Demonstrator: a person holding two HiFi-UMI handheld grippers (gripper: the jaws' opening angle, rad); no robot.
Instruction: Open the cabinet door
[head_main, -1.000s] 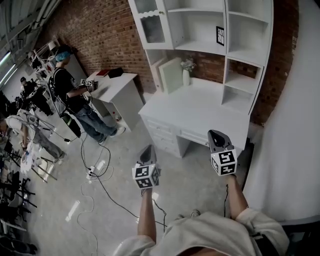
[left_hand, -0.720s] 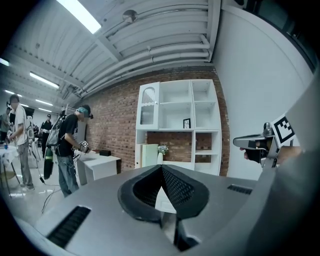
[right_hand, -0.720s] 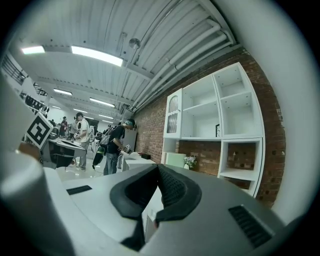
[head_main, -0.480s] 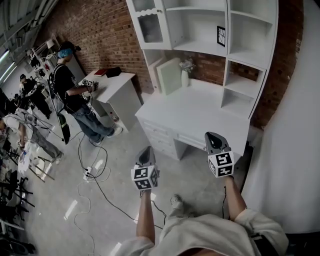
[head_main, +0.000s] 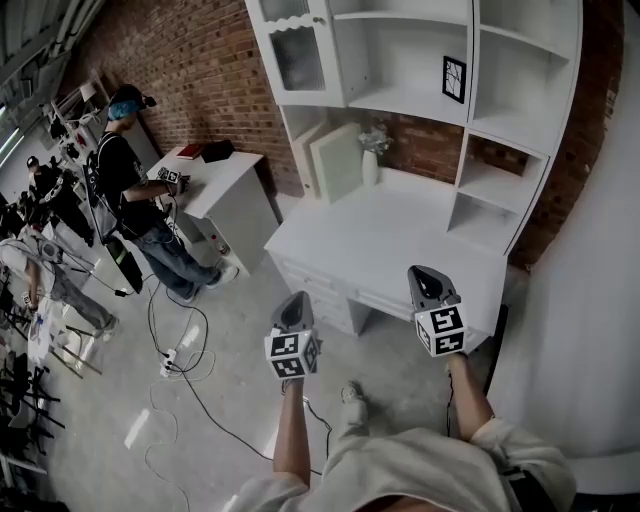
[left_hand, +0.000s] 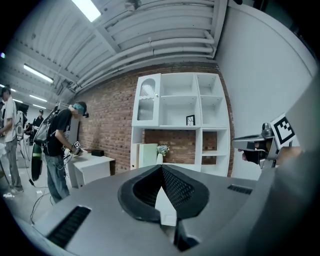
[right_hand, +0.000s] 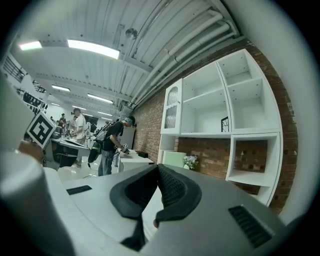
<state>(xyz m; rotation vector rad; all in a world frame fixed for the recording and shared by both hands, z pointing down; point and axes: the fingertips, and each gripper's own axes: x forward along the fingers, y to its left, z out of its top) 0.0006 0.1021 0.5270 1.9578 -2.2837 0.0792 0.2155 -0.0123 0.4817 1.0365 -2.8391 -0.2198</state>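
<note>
Left gripper view shows my left gripper (left_hand: 161, 169) with its jaws pressed together and nothing between them, and in the right gripper view my right gripper (right_hand: 158, 167) is the same, closed and empty. To approach well, I think I should step nearer, lift one gripper to the free edge of the door, and spread its jaws only when the handle is in front of them. I cannot make out the handle from here. Both grippers hang over the floor before the desk (head_main: 400, 235). The cabinet door (head_main: 300, 55), with a glass front, sits closed in the upper left compartment of the shelf unit (head_main: 520, 120), well apart from both jaws.
</note>
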